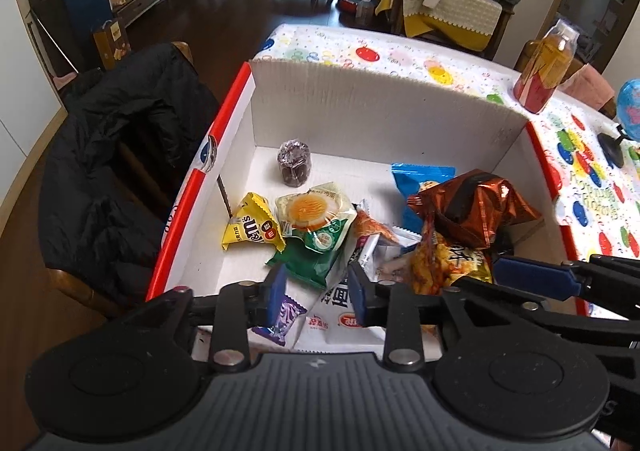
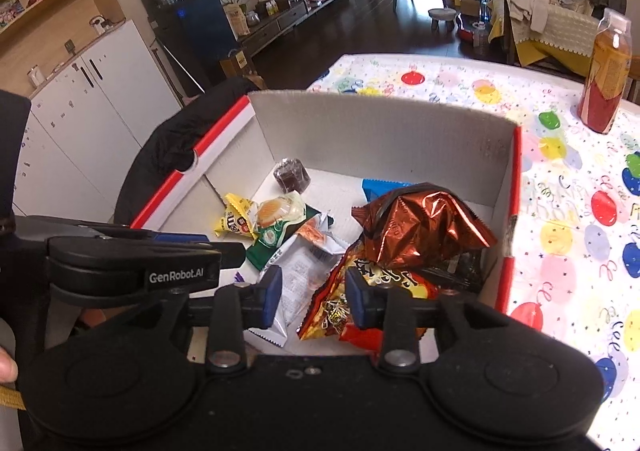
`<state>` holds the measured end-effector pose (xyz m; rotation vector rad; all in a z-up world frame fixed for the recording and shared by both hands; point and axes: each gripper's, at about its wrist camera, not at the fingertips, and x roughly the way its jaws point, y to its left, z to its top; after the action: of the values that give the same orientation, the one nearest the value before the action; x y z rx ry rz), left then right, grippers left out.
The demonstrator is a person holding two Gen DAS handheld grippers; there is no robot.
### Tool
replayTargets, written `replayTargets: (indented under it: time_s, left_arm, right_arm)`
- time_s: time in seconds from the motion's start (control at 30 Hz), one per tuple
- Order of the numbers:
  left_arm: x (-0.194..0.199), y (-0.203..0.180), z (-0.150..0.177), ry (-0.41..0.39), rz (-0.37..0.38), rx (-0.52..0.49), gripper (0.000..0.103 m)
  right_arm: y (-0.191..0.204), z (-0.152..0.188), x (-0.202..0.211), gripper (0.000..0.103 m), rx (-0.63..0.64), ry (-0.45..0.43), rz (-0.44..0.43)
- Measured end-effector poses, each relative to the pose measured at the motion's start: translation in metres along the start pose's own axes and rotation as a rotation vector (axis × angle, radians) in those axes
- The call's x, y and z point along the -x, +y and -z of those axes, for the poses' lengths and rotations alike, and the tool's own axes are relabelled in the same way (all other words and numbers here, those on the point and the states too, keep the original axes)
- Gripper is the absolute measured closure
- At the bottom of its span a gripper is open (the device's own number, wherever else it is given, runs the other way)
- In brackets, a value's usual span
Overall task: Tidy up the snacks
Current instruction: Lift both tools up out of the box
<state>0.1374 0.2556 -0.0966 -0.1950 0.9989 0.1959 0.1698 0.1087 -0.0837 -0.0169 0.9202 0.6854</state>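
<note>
Both grippers hung over the near end of the cardboard box [image 1: 384, 119], angled down. Left gripper [image 1: 316, 297] had its jaws apart with nothing clamped; a white packet [image 1: 340, 315] lay right under its tips and a purple candy [image 1: 280, 321] by its left finger. Right gripper [image 2: 314, 297] was likewise parted and empty, over the orange chip bag [image 2: 360, 291]. The copper foil bag [image 2: 420, 231] sat just ahead of it. My read: lift both clear before closing, so the tips don't snag crinkly film.

Matt corrugated cardboard box [image 1: 360, 107] holds a glossy crinkled foil snack bag [image 2: 420, 235].
</note>
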Motion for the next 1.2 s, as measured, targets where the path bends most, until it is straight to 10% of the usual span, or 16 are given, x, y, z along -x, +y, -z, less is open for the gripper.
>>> replayTargets:
  time_s: [0.8, 1.2]
  left_arm:
    - [0.094, -0.027, 0.021, -0.164, 0.077, -0.027, 0.025]
    - [0.125, -0.042, 0.036, -0.203, 0.129, -0.045, 0.010]
  right_arm:
    - [-0.021, 0.025, 0.102, 0.001, -0.065, -0.242, 0.045]
    - [-0.034, 0.048, 0.140, 0.000, -0.098, -0.367, 0.080]
